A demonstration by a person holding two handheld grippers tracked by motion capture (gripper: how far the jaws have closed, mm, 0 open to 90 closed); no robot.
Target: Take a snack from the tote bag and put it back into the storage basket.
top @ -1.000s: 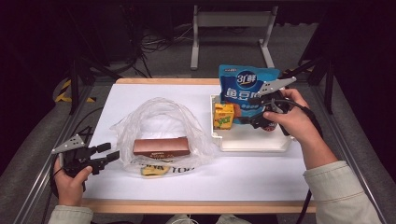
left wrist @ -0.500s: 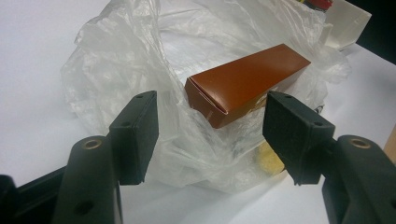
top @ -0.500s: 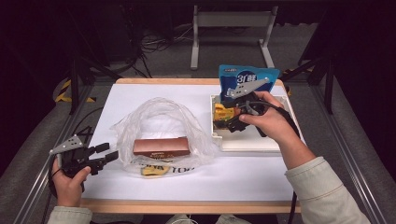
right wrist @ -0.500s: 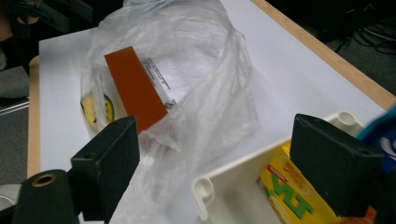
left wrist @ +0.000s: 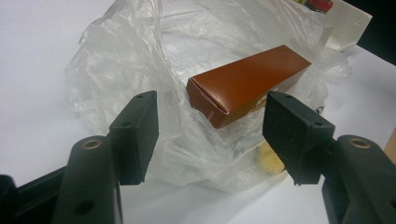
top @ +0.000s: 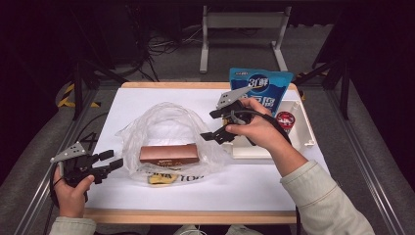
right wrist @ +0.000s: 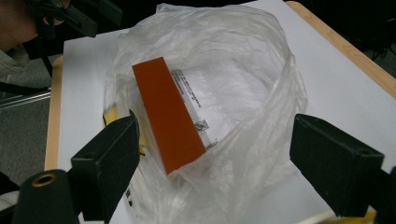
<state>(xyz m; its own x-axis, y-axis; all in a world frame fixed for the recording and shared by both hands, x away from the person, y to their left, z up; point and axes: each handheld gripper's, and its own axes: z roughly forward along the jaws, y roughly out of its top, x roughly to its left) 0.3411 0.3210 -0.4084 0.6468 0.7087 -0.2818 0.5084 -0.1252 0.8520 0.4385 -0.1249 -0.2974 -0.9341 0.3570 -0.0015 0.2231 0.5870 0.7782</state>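
Observation:
A clear plastic bag (top: 164,122) lies open in the middle of the white table with a brown box (top: 169,153) lying flat inside it. My left gripper (top: 113,159) rests at the bag's lower left, open, its jaws aimed at the brown box (left wrist: 247,81) through the bag (left wrist: 121,51). My right gripper (top: 209,125) hovers at the bag's right edge, open and with nothing between its jaws. Its jaws (right wrist: 214,128) look down into the bag (right wrist: 243,60) at the box (right wrist: 168,116).
A white tray (top: 303,132) at the right holds a red-lidded can (top: 285,120); a blue pouch (top: 264,83) stands at its far end. Something yellow (top: 159,179) lies under the bag's near edge. The table's wooden edge (top: 186,215) runs along the front.
The right hand moved left from the tray to the bag's right edge. The yellow carton seen in the tray earlier is out of sight. The left gripper stayed put.

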